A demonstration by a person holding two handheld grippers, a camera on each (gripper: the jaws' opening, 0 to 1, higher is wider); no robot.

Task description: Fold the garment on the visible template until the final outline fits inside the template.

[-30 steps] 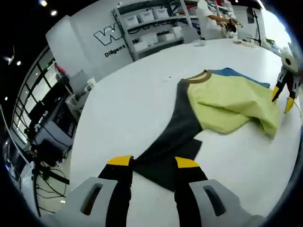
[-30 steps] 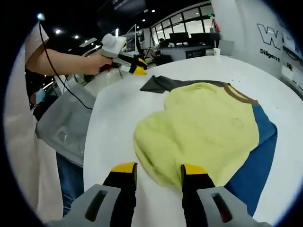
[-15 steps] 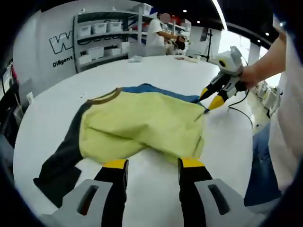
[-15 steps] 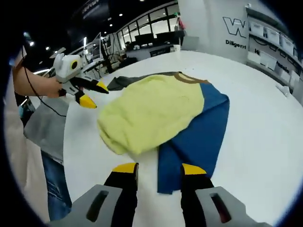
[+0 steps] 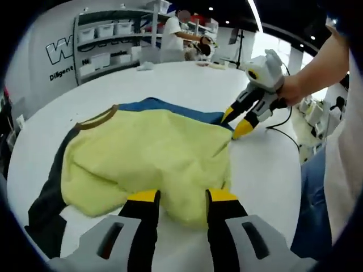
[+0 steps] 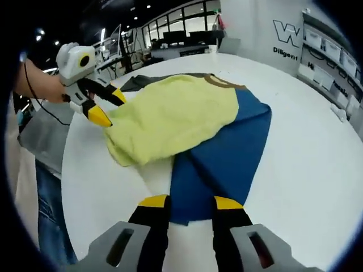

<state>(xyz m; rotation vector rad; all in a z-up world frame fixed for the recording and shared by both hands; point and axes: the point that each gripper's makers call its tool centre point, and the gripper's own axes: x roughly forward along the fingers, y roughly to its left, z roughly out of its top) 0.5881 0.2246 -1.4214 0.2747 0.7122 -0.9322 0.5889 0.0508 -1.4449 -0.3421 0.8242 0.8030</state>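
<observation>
On a round white table (image 5: 187,79), a yellow, blue and dark garment (image 5: 147,153) lies crumpled near the person's edge. The left gripper (image 5: 180,198), jaws parted and holding nothing, sits over the yellow hem. The right gripper (image 6: 190,202), also parted and empty-handed, hovers at the blue panel's (image 6: 227,153) near corner. Bare tabletop stretches wide beyond the cloth. Past the far edge stand shelves (image 5: 113,39) of bins and a person (image 5: 173,39).

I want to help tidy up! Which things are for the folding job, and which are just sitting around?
For the job:
- garment, yellow, blue and dark grey
- left hand-held gripper
- right hand-held gripper
- white table

Just around:
- shelves with bins
- desks with monitors
</observation>
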